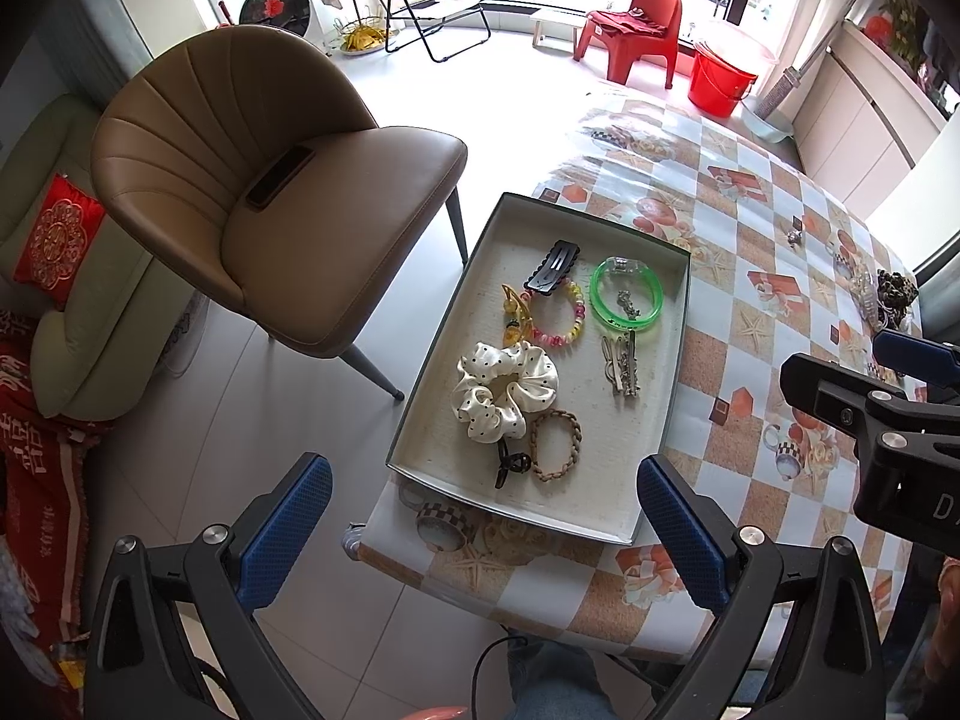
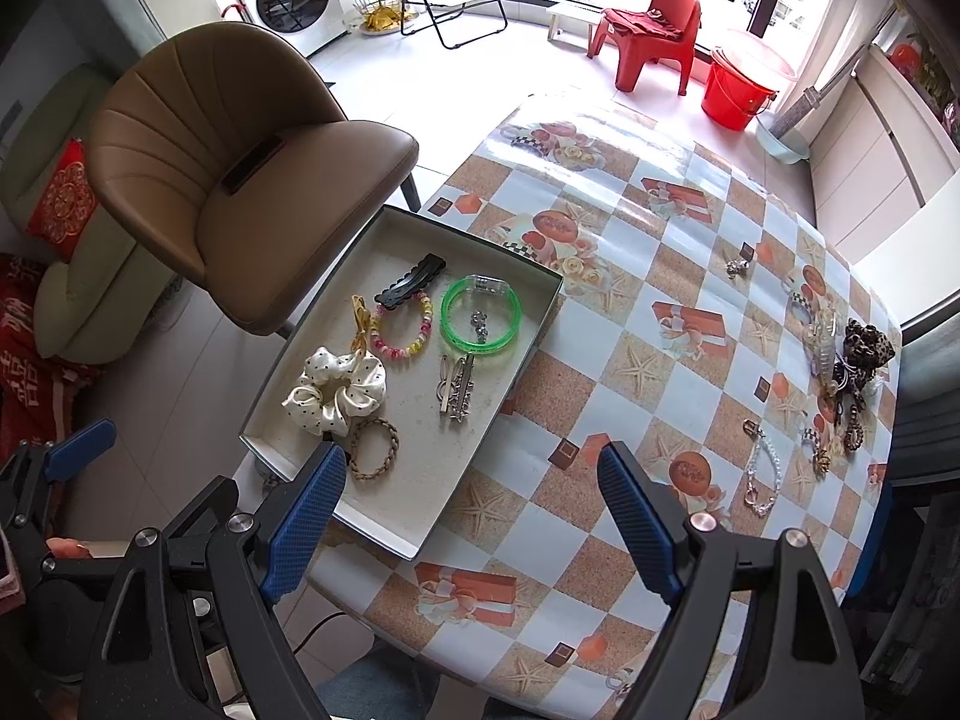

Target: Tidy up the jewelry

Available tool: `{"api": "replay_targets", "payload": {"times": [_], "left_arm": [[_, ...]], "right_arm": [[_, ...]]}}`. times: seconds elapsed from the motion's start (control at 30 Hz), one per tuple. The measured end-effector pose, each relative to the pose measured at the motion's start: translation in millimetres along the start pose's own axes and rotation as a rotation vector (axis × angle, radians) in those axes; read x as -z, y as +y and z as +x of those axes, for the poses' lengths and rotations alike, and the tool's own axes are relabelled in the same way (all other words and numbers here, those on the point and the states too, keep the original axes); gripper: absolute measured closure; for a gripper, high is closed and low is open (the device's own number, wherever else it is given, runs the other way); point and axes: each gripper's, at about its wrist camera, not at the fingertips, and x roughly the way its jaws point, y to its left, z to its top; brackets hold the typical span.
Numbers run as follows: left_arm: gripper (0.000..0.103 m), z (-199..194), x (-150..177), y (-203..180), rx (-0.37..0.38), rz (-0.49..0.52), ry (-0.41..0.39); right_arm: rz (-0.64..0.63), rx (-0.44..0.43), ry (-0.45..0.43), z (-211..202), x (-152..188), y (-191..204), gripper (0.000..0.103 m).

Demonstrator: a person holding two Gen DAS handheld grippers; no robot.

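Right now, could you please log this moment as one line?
left tongs: open, empty | right tongs: open, empty | tray: partly filled | clear bracelet: on table

Braided hair tie (image 2: 373,449): near edge hidden behind the right gripper's blue finger (image 2: 306,516).
Heap of accessories (image 2: 846,372) at the desk's far right: tangled, single pieces too small to tell apart.
Small metal charm (image 2: 735,264): too small to identify.
Left gripper (image 2: 81,441) in the right wrist view: cut off by the picture's edge.

Black left gripper (image 1: 483,531) and right gripper (image 2: 471,519), blue textured jaws (silver screws), black cable.
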Motion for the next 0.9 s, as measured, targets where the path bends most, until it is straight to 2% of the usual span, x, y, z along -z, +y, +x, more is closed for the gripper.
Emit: {"api": "replay_targets", "payload": {"times": [0.9], "left_arm": [[0.0, 8.1, -3.3, -0.9, -0.028, 0.017, 0.001]], "right_arm": [[0.0, 0.004, 0.001, 0.5, -0.7, 1.9, 0.015]]}}
